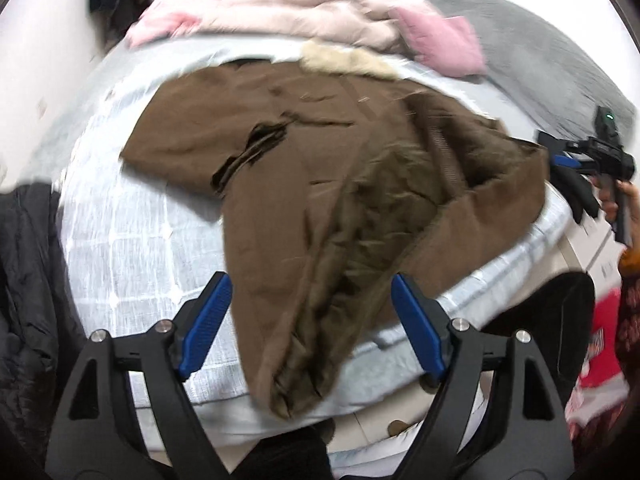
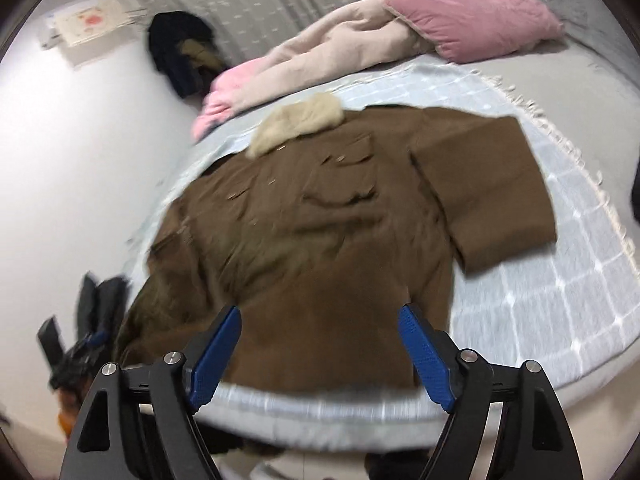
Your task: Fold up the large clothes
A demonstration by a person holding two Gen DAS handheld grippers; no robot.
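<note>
A large brown coat (image 1: 304, 168) with a cream fur collar (image 1: 344, 58) lies spread on the bed. One side is flipped over, so its darker lining (image 1: 360, 232) shows, and its hem hangs over the bed edge. My left gripper (image 1: 312, 300) is open and empty just above that hem. In the right wrist view the coat (image 2: 304, 232) lies flat with one sleeve (image 2: 488, 192) folded across. My right gripper (image 2: 320, 332) is open and empty over the coat's near edge. The right gripper also shows in the left wrist view (image 1: 576, 184), beside the coat. The left gripper shows blurred in the right wrist view (image 2: 92, 312).
The bed (image 1: 132, 248) has a pale blue checked cover. A pink and beige quilt (image 2: 360, 36) and a pink pillow (image 2: 476, 12) lie at the far end. A dark jacket (image 1: 28, 280) hangs at the left. Dark clothes (image 2: 184, 52) hang on the wall.
</note>
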